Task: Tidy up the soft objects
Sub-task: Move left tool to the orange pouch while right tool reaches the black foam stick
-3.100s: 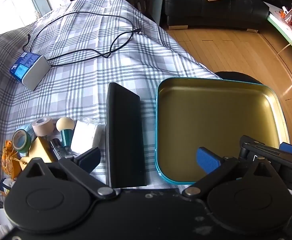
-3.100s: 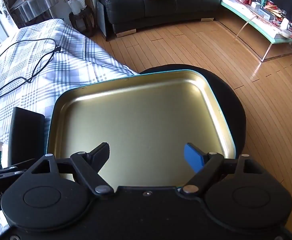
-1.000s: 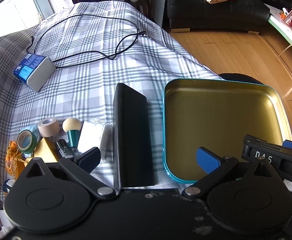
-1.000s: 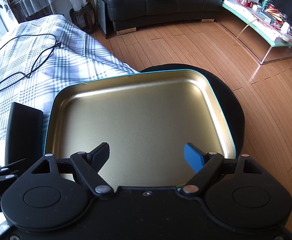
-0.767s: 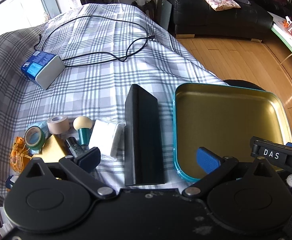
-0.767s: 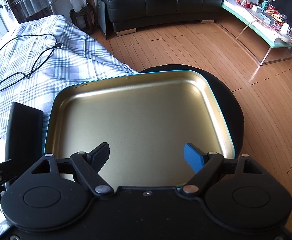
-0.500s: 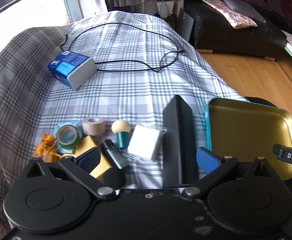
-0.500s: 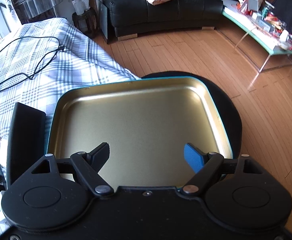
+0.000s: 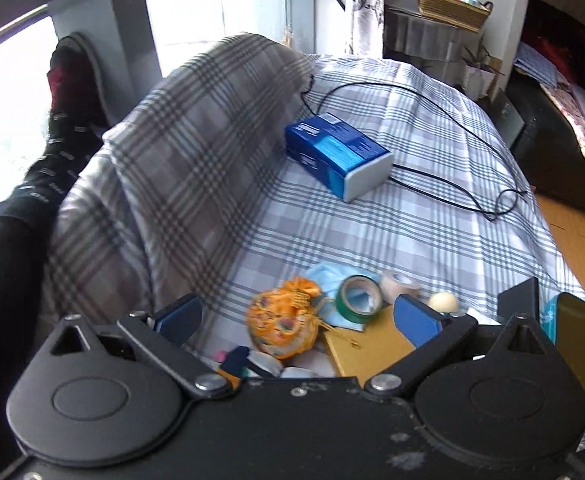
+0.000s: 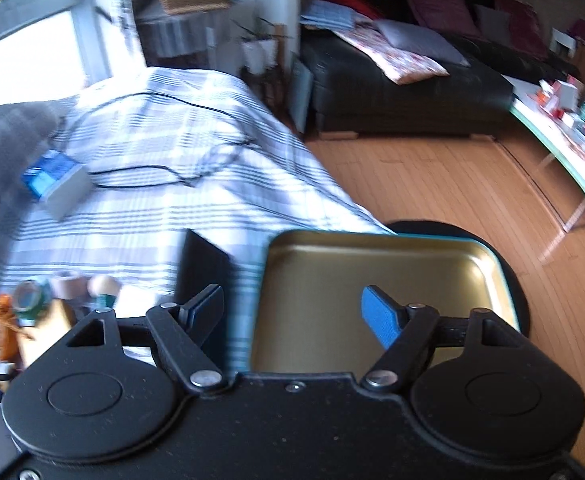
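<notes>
Gold-lined teal tin (image 10: 380,280) bare inside at lower centre, right gripper (image 10: 292,312) above its near edge, jaws closing on nothing, left gripper (image 9: 296,318) jaws apart, tilted over orange pouch (image 9: 284,322), blue mask (image 9: 328,276) beyond it.

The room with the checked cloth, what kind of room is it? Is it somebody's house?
Most likely a living room at home. A black sofa with cushions stands on a wooden floor, and a wicker basket sits on a shelf by the window.
</notes>
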A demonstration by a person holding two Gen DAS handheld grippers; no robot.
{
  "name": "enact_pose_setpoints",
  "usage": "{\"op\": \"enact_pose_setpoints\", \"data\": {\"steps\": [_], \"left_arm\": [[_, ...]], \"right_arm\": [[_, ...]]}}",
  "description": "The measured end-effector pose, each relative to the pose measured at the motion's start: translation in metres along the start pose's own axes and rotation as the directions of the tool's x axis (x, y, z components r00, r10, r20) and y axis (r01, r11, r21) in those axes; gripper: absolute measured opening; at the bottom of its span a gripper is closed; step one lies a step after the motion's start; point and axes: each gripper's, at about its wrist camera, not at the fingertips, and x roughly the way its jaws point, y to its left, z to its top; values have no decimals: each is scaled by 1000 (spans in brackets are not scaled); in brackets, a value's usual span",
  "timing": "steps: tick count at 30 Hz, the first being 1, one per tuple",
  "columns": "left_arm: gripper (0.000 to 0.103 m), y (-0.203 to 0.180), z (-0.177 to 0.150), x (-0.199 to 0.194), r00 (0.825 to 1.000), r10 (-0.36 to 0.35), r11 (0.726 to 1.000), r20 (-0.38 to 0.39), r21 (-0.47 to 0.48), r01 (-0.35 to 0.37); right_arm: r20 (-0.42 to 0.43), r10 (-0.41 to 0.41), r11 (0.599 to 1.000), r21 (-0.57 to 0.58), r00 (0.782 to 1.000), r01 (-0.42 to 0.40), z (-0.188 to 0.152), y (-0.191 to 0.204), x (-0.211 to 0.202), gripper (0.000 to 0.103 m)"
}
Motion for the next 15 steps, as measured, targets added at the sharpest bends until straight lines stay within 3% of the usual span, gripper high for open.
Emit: {"op": "enact_pose_setpoints", "data": {"steps": [6,10,15], "left_arm": [[103,45,5,-31,999,18,999,39,-32,-17],[103,61,9,-42,998,5,999,60,-54,-2],[103,68,9,-31,1000,-3,996,28,-94,6]], "right_arm": [[18,138,982,-129,990,-135,-11,66,-14,71],[-74,221,955,-187,973,-231,-28,101,-5,71],[-172,245,928,-243,954,-282,-54,132,6,71]]}}
